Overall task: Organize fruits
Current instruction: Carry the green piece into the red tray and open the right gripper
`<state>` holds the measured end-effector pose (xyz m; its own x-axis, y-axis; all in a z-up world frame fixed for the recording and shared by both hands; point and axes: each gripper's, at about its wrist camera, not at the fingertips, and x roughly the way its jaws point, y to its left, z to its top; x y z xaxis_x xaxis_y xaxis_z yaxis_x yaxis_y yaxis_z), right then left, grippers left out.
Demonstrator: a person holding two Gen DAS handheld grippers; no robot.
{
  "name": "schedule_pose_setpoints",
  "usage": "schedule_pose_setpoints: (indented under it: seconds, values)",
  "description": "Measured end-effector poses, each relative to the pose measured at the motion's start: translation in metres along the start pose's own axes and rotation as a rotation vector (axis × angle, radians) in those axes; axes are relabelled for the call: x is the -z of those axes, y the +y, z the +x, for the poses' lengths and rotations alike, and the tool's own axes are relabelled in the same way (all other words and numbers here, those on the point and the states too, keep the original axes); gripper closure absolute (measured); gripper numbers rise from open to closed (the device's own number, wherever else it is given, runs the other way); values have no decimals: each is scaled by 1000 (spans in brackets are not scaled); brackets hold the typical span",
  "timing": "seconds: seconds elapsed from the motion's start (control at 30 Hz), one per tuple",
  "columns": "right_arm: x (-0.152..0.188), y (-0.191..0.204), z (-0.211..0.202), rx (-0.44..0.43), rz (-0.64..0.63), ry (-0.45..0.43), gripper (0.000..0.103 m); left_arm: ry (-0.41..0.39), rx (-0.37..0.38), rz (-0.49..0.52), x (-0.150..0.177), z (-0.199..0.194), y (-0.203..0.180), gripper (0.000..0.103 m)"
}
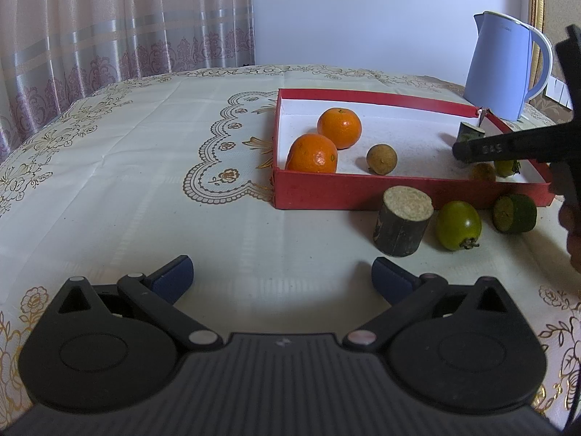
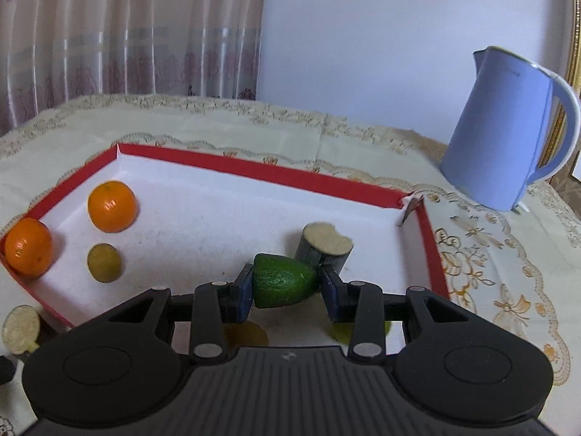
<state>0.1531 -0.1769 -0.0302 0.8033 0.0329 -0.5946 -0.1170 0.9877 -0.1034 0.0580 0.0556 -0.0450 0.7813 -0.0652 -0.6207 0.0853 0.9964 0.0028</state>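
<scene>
Clamping a green fruit (image 2: pixel 281 283) between blue pads (image 2: pixel 244 292), right gripper (image 2: pixel 287 289) hanging over the white floor of a red box (image 2: pixel 254 174), near its right end; pressing on the fruit from both sides, jaws drawn close together; standing just behind the held fruit, a short dark cylinder with a pale cut top (image 2: pixel 325 247), upright inside the box; lying toward the box's left end, two oranges (image 2: pixel 112 205) and a small brownish round fruit (image 2: pixel 104 262), the second orange (image 2: pixel 27 247) tucked against the left corner; showing partly under the gripper's linkage, a dark brownish fruit (image 2: pixel 250 332) and a yellow-green one (image 2: pixel 343 330), too hidden to tell more; waiting outside the box on the patterned tablecloth (image 1: pixel 145 152), a taller dark cylinder (image 1: pixel 403 221) standing upright, a green fruit with a dried stem end (image 1: pixel 457 225) just beside it, and a cut green piece (image 1: pixel 514 213) lying on its side close to the red wall; resting low over bare cloth, left gripper (image 1: pixel 283 278), jaws spread wide apart, nothing between them; reaching in from the right edge of the left wrist view, the dark finger of the other tool above the box; standing beyond the box's far right corner, a pale blue kettle (image 2: pixel 508 138), before a white wall and pink curtains (image 1: pixel 109 18)
</scene>
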Motion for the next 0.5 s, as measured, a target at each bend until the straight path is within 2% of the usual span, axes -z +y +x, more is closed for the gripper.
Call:
schedule_pose_setpoints:
  seconds: [0.1, 0.2, 0.27, 0.33, 0.5]
  values:
    - [1, 1, 2, -10, 1, 14, 64, 0, 0, 0, 0, 0, 0, 0]
    - [0, -4, -8, -32, 27, 5, 57, 0, 0, 0, 0, 0, 0, 0]
    - [2, -10, -23, -30, 58, -28, 38, 0, 0, 0, 0, 0, 0, 0]
    - [6, -16, -39, -36, 87, -56, 29, 0, 0, 0, 0, 0, 0, 0]
    - [35, -34, -76, 22, 101, -98, 25, 0, 0, 0, 0, 0, 0, 0]
